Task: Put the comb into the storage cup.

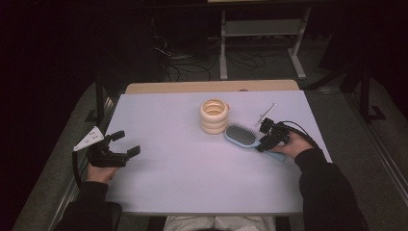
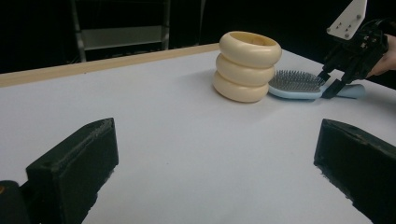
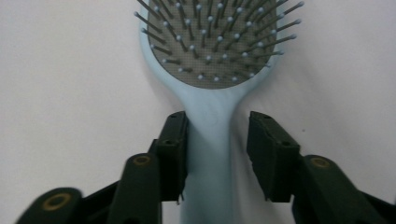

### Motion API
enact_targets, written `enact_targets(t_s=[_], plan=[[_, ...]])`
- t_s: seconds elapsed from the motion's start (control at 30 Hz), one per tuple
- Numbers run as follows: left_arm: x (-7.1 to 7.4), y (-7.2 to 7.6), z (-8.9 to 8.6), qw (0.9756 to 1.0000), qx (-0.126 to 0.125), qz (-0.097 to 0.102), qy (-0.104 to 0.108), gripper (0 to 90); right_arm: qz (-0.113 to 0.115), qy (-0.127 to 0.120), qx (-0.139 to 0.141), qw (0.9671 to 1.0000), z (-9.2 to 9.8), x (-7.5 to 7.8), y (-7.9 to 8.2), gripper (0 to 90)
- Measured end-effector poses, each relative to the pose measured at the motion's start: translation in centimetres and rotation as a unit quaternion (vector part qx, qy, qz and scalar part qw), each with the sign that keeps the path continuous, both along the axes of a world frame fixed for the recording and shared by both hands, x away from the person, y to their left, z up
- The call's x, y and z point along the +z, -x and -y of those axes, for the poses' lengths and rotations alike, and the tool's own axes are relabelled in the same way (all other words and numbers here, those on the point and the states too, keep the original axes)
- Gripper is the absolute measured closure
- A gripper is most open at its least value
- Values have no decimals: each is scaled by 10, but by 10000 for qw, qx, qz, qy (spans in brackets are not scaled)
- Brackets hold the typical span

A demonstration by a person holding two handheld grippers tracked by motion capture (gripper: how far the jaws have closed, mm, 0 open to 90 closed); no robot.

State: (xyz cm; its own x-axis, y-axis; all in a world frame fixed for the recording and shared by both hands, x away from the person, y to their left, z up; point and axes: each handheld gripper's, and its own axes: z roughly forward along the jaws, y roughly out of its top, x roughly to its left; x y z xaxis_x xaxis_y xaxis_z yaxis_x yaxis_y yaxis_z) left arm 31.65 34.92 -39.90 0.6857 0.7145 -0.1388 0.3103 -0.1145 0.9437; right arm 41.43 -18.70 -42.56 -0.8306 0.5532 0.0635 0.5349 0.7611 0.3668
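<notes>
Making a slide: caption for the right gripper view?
Right gripper straddles the blue hairbrush handle, jaws not yet clamped.

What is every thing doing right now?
Hairbrush: flat on the table, bristles up, handle between the jaws, not yet squeezed.
Ring holder: upright, beside the hairbrush head.
Right gripper: open, straddling the handle.
Left gripper: open, nothing in it.

Left gripper: bare table ahead, open run between its jaws and onward. Ring stack stands far ahead, touching the hairbrush head. Right gripper straddles the brush handle; gap on one side, none on the other. Table beside it bare
</notes>
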Motion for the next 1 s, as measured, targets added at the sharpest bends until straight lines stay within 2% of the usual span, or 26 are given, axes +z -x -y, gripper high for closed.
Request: enact_targets(t_s=[0.07, 0.17, 0.33, 0.47, 0.77, 1.0], plan=[[0, 0, 0, 10000, -2, 2, 0, 0, -55, 30, 20, 10000, -1, 1, 1, 671], [0, 0, 0, 10000, -3, 3, 0, 0, -70, 62, -6, 10000, -3, 1, 1, 682], [0, 0, 0, 10000, -7, 6, 2, 0, -105, 43, -61, 9999, -3, 2, 2, 686], [0, 0, 0, 10000, -17, 10, 3, 0, -125, -181, -101, 9997, 1, 4, 2, 686], [0, 0, 0, 10000, -24, 15, 10, 0, -94, -129, -66, 9999, 4, 5, 7, 686], [1, 1, 0, 10000, -23, 20, 8, 0, -17, -248, -102, 9996, 10, 10, 11, 686]])
